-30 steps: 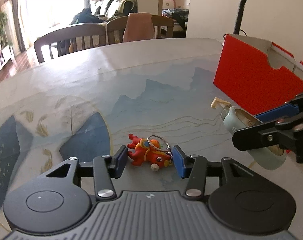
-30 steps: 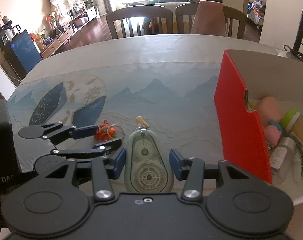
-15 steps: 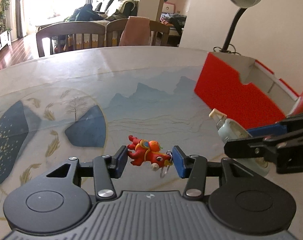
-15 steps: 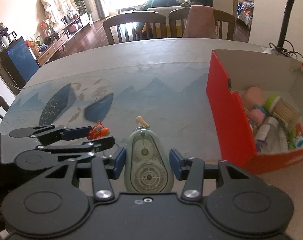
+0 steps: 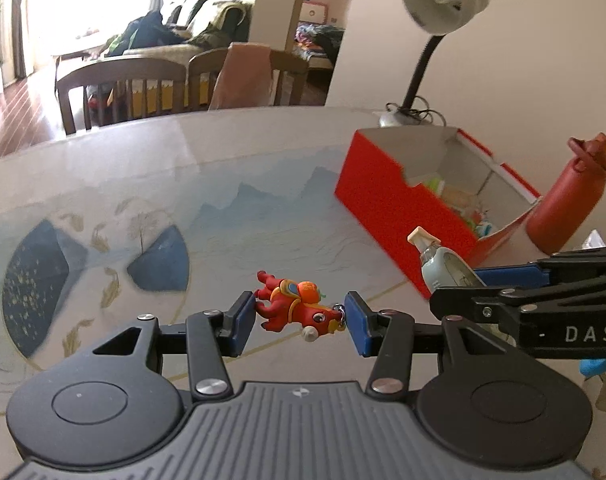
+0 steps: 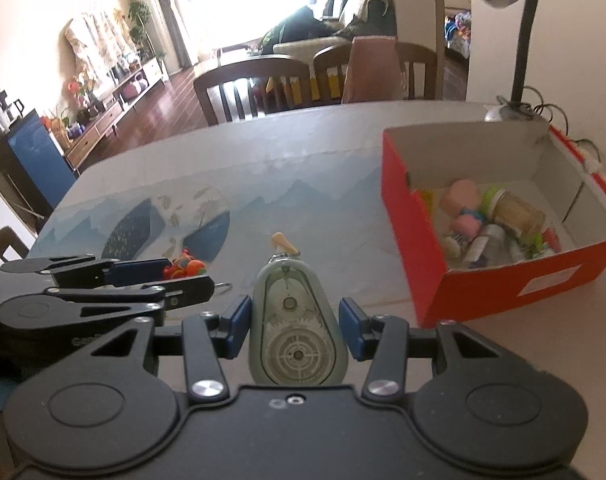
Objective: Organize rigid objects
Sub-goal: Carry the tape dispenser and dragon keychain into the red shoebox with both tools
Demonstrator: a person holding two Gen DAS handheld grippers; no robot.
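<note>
My left gripper (image 5: 299,315) is shut on a small red and orange toy figure keychain (image 5: 297,307), held in the air above the table. My right gripper (image 6: 294,322) is shut on a pale green correction tape dispenser (image 6: 295,334), its cream tip pointing forward. In the left wrist view the dispenser (image 5: 443,262) and the right gripper (image 5: 515,280) show at the right. In the right wrist view the left gripper (image 6: 171,274) and the toy (image 6: 185,267) sit at the left. A red open box (image 6: 499,288) lies ahead on the right, with several small items inside.
The table carries a blue mountain-pattern cover (image 5: 151,216). A desk lamp (image 5: 435,8) stands behind the box (image 5: 395,196). A red bottle (image 5: 567,196) stands right of the box. Wooden chairs (image 6: 259,84) line the far table edge.
Both grippers have risen off the table with their objects and moved toward the red box, whose inside now shows. The toy, first resting on the table, now hangs in the left jaws.
</note>
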